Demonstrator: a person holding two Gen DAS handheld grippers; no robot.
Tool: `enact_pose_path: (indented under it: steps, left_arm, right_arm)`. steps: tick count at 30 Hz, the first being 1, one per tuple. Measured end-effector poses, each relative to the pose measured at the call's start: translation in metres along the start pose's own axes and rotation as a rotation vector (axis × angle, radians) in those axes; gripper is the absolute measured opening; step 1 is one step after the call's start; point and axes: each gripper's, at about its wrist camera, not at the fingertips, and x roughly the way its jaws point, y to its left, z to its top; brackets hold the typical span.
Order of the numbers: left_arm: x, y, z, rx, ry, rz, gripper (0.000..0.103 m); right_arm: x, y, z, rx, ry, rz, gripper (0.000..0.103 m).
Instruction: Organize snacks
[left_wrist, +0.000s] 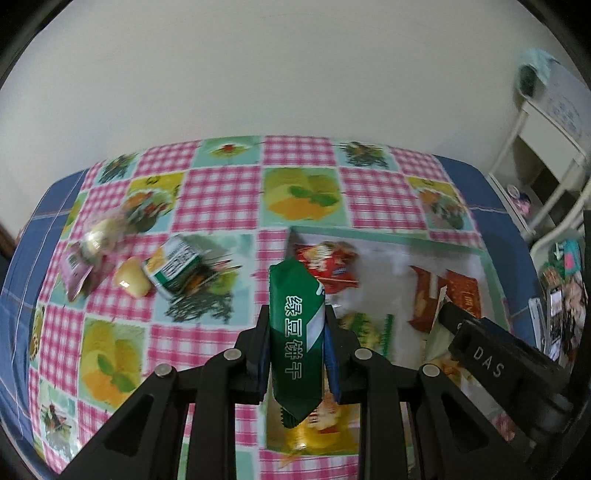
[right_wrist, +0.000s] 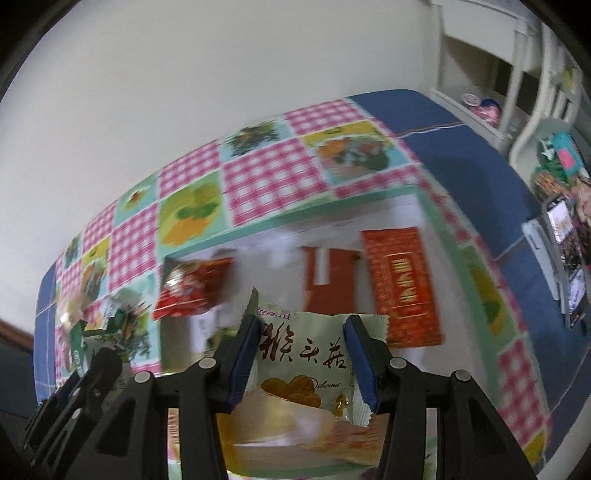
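My left gripper (left_wrist: 295, 325) is shut on a green biscuit packet (left_wrist: 295, 332) with white characters, held upright above the near left corner of the white tray (left_wrist: 384, 238). My right gripper (right_wrist: 301, 332) is shut on a pale green snack packet (right_wrist: 306, 354) with brown characters, held over the tray's (right_wrist: 280, 221) near side. Red packets (left_wrist: 325, 266) (right_wrist: 400, 284) lie in the tray. The right gripper shows in the left wrist view (left_wrist: 498, 354), and the left gripper shows in the right wrist view (right_wrist: 79, 373) at lower left.
Loose snacks lie on the checked tablecloth left of the tray: a green-white packet (left_wrist: 177, 269), a yellow piece (left_wrist: 131, 282), a purple packet (left_wrist: 77, 273). A white shelf unit (left_wrist: 546, 166) stands to the right, beyond the table's blue edge (right_wrist: 461, 147).
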Motion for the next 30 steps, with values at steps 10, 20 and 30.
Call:
enact_pose_path:
  steps: [10,20,30]
  left_arm:
    - [0.021,-0.038,-0.001,0.091,-0.019,-0.018,0.026]
    - [0.048,-0.039,0.004,0.079,-0.027,-0.045,0.026]
    - [0.052,-0.053,0.01,0.109,-0.054,-0.069,0.026]
  right_arm:
    - [0.014,-0.033,0.012,0.04,-0.027,-0.046,0.051]
    - [0.03,-0.042,0.02,0.038,-0.051,-0.057,0.051]
    - [0.036,-0.037,0.024,0.015,-0.064,-0.062,0.051]
